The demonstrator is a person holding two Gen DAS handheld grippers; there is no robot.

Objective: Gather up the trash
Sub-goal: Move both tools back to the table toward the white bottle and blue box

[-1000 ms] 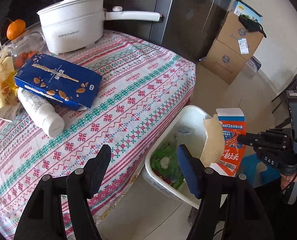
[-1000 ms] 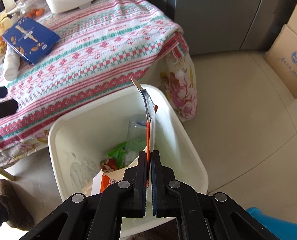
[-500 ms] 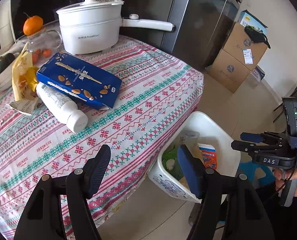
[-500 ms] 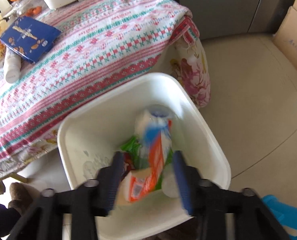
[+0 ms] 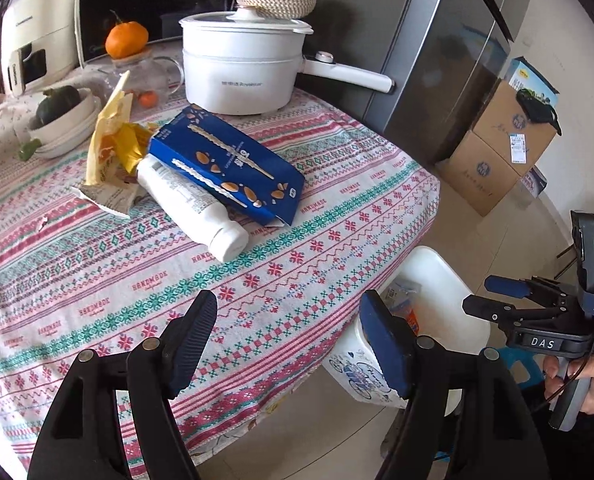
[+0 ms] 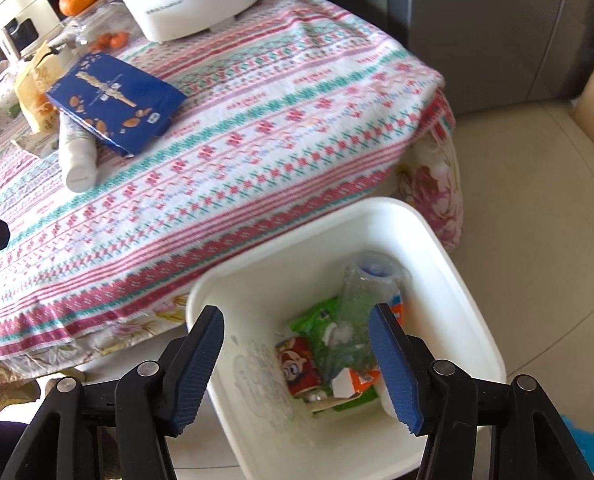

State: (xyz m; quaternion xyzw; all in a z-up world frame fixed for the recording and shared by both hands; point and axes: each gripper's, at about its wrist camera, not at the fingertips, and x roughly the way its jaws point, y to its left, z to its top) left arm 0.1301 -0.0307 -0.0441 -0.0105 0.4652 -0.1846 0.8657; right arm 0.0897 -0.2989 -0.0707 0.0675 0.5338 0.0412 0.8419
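At the far left of the patterned tablecloth (image 5: 97, 280), a torn yellow snack wrapper (image 5: 111, 152) lay crumpled against a white plastic bottle (image 5: 189, 204), which lay on its side, its upper end tucked under a flattened blue carton (image 5: 233, 168). The three sat touching in one heap, apparently the trash not yet collected. Behind them stood a white electric pot (image 5: 245, 76), an orange (image 5: 125, 39) and a bowl (image 5: 63, 124), kitchen items that looked to be no part of the job.

The left gripper (image 5: 289, 340) hung over the near edge of the table, its blue-padded fingers (image 5: 193, 336) spread apart with nothing between them, aimed toward the heap, seemingly in readiness for the next pick. Its jaws had just widened slightly.

Further right, the white trash bin (image 6: 457, 280) stood on the floor tight against the table's corner, placed, it seemed, so that waste could go straight in from the tabletop. Inside lay a clear crushed bottle (image 6: 361, 300), a green packet (image 6: 317, 320), a red cartoon-printed wrapper (image 6: 297, 364) and an orange-and-white carton (image 6: 353, 380).

The right gripper (image 6: 297, 364) hovered above the bin's mouth, jaws apart and empty after just opening. The carton lay among the rubbish below rather than between the pads. A person's hand (image 5: 589, 384) held its handle at the far right.
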